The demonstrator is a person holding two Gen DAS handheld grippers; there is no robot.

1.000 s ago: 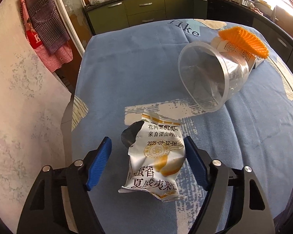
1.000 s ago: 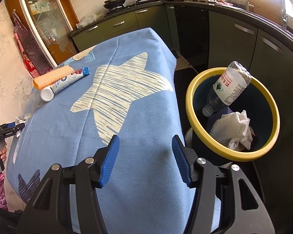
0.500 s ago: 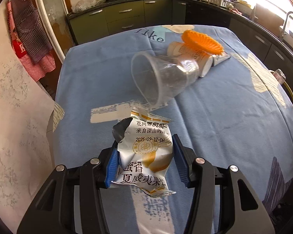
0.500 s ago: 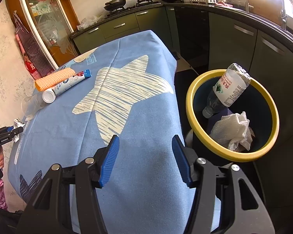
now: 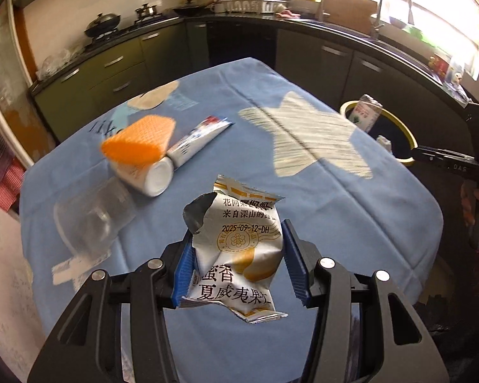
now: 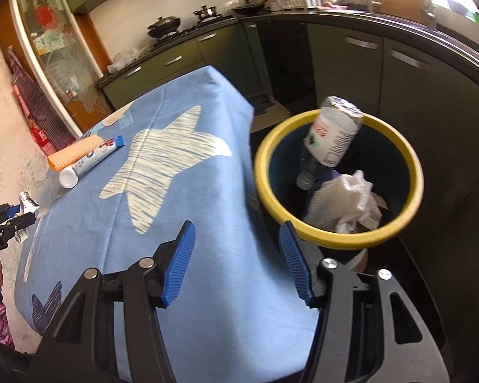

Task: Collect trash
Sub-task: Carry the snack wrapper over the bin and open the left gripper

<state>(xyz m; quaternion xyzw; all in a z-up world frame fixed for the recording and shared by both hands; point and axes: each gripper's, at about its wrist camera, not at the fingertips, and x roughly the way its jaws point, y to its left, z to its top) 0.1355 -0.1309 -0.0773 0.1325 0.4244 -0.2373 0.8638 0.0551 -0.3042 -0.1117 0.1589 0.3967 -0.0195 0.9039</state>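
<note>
A crumpled silver and yellow snack wrapper point(image 5: 236, 242) is pinched between the blue pads of my left gripper point(image 5: 238, 233), lifted clear of the blue tablecloth point(image 5: 335, 207). The yellow-rimmed bin point(image 5: 407, 159) stands beyond the table's right edge. In the right wrist view this bin point(image 6: 335, 239) holds a plastic bottle point(image 6: 335, 137) and a crumpled white tissue point(image 6: 345, 204). My right gripper point(image 6: 238, 226) is open with nothing between its fingers, hovering over the table edge beside the bin. The left gripper point(image 6: 3, 226) shows at the far left with the wrapper point(image 6: 28, 204).
On the table lie a clear plastic cup point(image 5: 89, 220) on its side, an orange cloth point(image 5: 137, 140) and a toothpaste tube point(image 5: 191, 142). Dark kitchen cabinets point(image 6: 399, 63) stand close behind the bin. A hand holds the right gripper's handle point(image 5: 447, 159) at the right.
The left gripper closed on the wrapper, lifted it off the cloth and swung right, so the bin has come into its view. The right gripper drifted slightly closer to the bin.
</note>
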